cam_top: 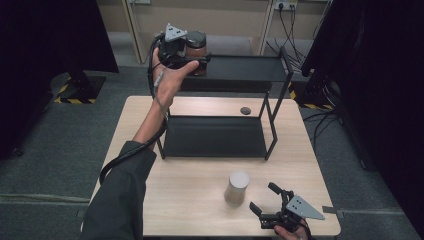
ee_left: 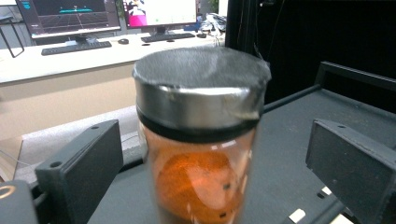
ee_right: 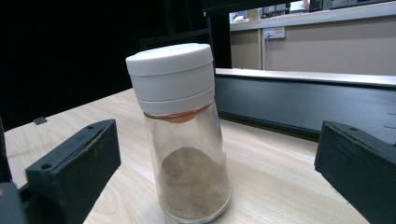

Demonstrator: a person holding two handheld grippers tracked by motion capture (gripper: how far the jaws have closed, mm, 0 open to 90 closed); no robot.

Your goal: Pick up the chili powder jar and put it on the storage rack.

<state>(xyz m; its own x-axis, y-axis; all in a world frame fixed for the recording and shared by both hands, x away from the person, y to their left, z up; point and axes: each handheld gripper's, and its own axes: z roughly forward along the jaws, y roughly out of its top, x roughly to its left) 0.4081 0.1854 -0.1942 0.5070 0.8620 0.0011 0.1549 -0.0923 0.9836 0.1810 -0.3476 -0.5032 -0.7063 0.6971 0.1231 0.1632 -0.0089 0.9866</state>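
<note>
1. Right gripper (cam_top: 265,198) low at table (cam_top: 190,200) near edge, level, jaws wide, white-capped jar (ee_right: 180,135) upright just ahead, untouched
2. Left gripper (cam_top: 197,59) raised far out at rack (cam_top: 240,67) top shelf, jaws wide either side of upright orange jar (ee_left: 198,135) standing there

Two spice jars counted: one orange-filled jar (cam_top: 196,46) with silver lid, one brown-filled jar (cam_top: 236,188) with white lid. One black two-tier rack (cam_top: 272,75) counted. One wooden table (cam_top: 190,200). Two grippers: left gripper (cam_top: 202,61), right gripper (cam_top: 265,197). One small dark disc (cam_top: 245,110).
</note>
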